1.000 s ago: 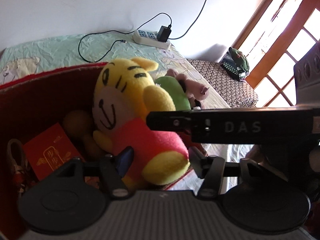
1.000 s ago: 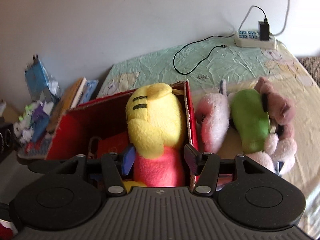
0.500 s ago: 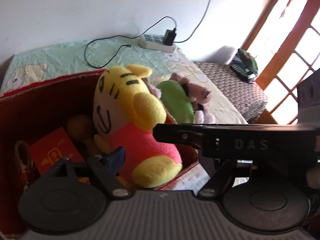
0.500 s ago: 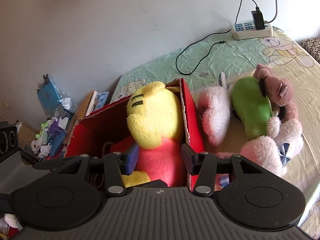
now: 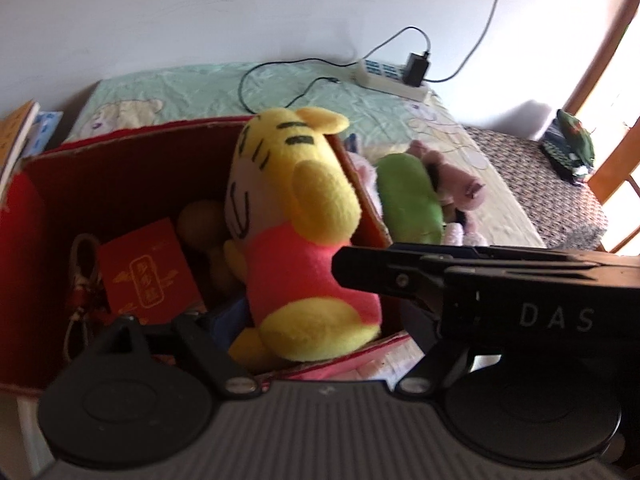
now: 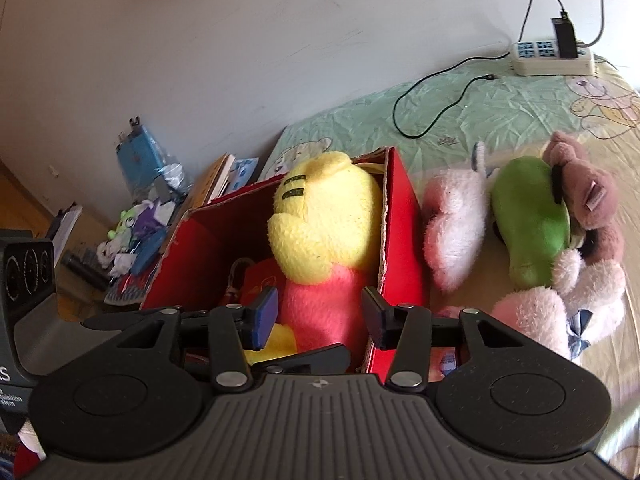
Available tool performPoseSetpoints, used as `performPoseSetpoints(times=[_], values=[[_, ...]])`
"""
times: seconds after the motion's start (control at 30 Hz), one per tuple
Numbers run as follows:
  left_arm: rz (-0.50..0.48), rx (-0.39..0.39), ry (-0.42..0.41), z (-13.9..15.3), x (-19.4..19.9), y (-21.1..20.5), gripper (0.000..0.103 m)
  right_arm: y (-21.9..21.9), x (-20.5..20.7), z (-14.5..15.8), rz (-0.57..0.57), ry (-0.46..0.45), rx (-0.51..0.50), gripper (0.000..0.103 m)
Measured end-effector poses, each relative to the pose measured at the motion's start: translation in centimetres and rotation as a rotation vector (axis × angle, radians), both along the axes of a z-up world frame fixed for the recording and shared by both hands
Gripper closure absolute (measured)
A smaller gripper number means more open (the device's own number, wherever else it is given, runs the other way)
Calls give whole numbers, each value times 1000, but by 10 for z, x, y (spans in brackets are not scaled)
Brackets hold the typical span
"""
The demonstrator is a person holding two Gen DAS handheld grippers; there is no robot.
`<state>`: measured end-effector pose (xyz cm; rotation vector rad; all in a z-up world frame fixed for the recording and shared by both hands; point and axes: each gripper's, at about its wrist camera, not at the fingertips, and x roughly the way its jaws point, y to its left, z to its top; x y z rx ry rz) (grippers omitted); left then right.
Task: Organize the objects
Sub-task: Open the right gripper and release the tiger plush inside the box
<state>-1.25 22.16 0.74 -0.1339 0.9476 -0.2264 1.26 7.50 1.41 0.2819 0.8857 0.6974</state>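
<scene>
item: yellow tiger plush (image 5: 296,216), red shirt, black stripes on the head. location: upright in the red cardboard box (image 5: 120,152), against its right wall, head above the rim. from your right wrist camera you see its back (image 6: 324,220).

item: your left gripper (image 5: 320,320). jaws opening. the blue-padded left finger (image 5: 228,316) sits low beside the plush's foot; the right finger is hidden behind your other tool, so you cannot tell whether anything presses on the toy from that side. the pad you can see appears just clear of the plush.

item: your right gripper (image 6: 316,312). jaws closing, with the plush's red body between them. the blue pad (image 6: 266,312) stands just beside the shirt on the left; the black finger on the right sits at the box wall. neither clearly squeezes the fabric.

item: box contents besides the plush. red envelope with gold print (image 5: 148,268), leaning at the bottom left; a brownish rounded thing (image 5: 200,224) behind it, too dark to identify; a corded ornament (image 5: 80,280) at the left wall.

item: loose toys on the bedsheet (image 6: 440,112), just right of the box: green plush (image 6: 528,216), pink fluffy plush (image 6: 452,220), brown-pink plush (image 6: 588,200) touching the green one.

item: white power strip (image 6: 548,56) with black charger, near the wall; black cable (image 6: 432,100) trailing over the sheet.

item: books and clutter (image 6: 140,216) on the floor left of the bed.
</scene>
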Motion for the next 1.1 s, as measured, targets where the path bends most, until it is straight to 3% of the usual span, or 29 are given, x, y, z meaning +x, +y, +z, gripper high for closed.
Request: performPoseSetpoints(times=[0.4,1.1], values=[[60,32,4,0,-2,-4,16,-1,2,0,57,-16,-11,55],[-9,99,-22,2,-4,-9,9,-1,-10,-2,-13,-22,4,55]])
